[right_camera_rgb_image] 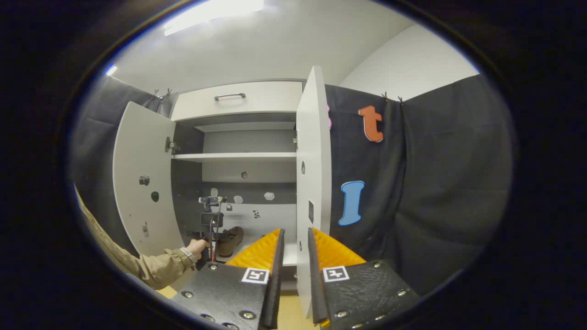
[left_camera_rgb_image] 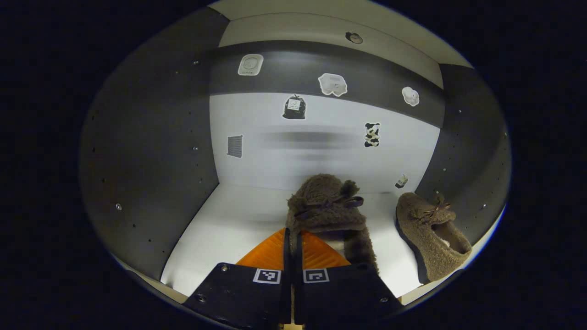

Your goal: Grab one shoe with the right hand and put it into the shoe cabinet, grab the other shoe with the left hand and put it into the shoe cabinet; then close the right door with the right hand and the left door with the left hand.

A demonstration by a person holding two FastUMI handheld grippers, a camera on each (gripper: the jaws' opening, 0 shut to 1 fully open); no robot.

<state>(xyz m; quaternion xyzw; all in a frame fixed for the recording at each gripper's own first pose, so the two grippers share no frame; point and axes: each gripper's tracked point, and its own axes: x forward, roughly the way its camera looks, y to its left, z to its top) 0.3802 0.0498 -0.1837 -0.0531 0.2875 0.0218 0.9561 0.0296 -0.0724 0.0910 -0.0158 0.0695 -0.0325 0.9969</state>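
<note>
I am looking into the shoe cabinet in the left gripper view. My left gripper is shut on the rim of a fluffy brown shoe with a small bow, toe pointing at the back wall. A second matching shoe lies on the cabinet floor to the right, near the side wall. In the right gripper view, my right gripper stands open outside the cabinet, holding nothing, with the right door beyond it. A sleeved hand holds the left gripper inside the cabinet beside a shoe.
Both cabinet doors stand open; the left door swings out to the left. A white shelf crosses above the bottom compartment, and a drawer with a handle tops it. Small stickers dot the back wall. Black cloth hangs right.
</note>
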